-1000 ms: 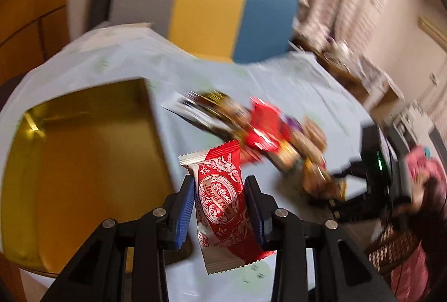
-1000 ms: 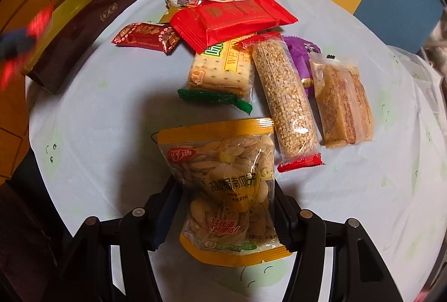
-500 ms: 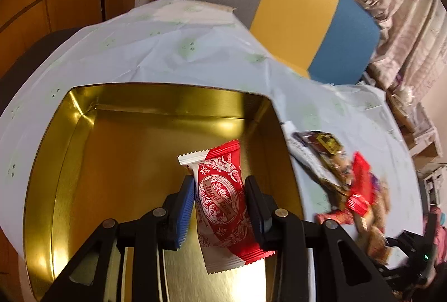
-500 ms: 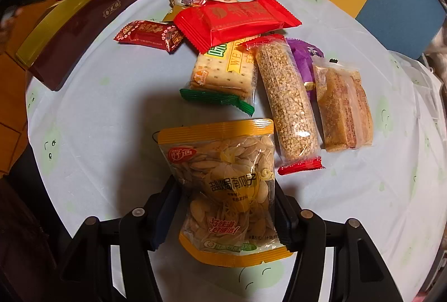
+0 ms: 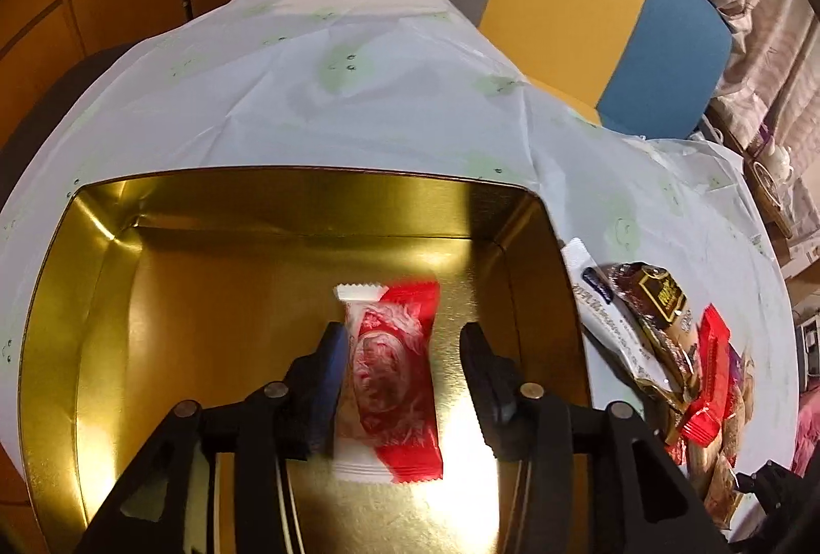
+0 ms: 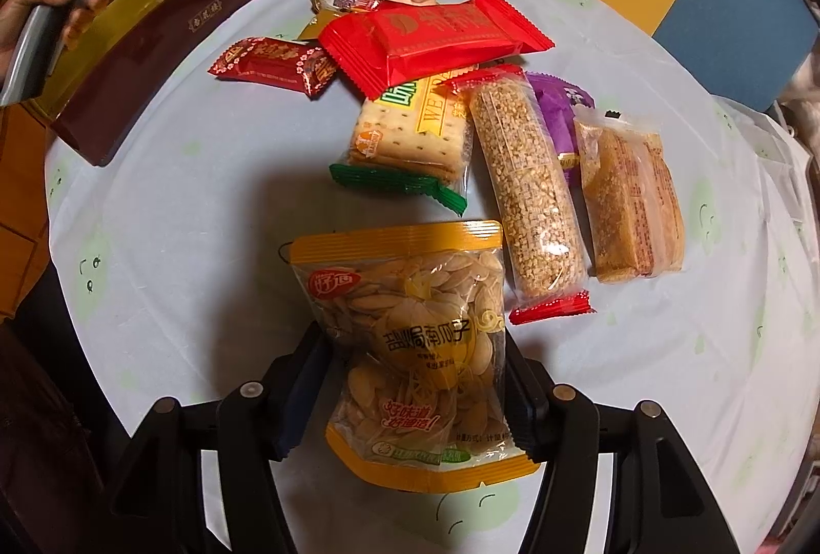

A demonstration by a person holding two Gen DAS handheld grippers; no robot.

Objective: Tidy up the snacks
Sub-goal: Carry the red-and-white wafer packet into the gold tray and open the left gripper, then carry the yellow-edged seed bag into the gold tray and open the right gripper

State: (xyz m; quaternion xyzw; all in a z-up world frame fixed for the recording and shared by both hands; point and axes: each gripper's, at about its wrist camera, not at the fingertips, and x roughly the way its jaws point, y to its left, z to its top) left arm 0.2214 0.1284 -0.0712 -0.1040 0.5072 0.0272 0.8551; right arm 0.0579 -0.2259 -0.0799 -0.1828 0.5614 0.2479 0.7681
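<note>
Left gripper (image 5: pixel 400 364): pointed steeply downward, jaws opening, right pad clear. Right gripper (image 6: pixel 417 392): pointed steeply downward, jaws clamped on load

Gold tin (image 5: pixel 287 216) is showing shiny, mirror-like metal walls. Red-and-white wrapper (image 5: pixel 392 374) is looking like glossy plastic film. Seed packet (image 6: pixel 415 349) is showing clear, crinkly, glossy plastic. Table cover (image 6: pixel 205 205) is looking like thin, creased, matt plastic sheet. Gripper fingers (image 6: pixel 517 405) are showing matt black plastic.

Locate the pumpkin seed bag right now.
In the right wrist view, the seed bag sits bottom centre, clamped in the right gripper, just below the cracker pack.
</note>
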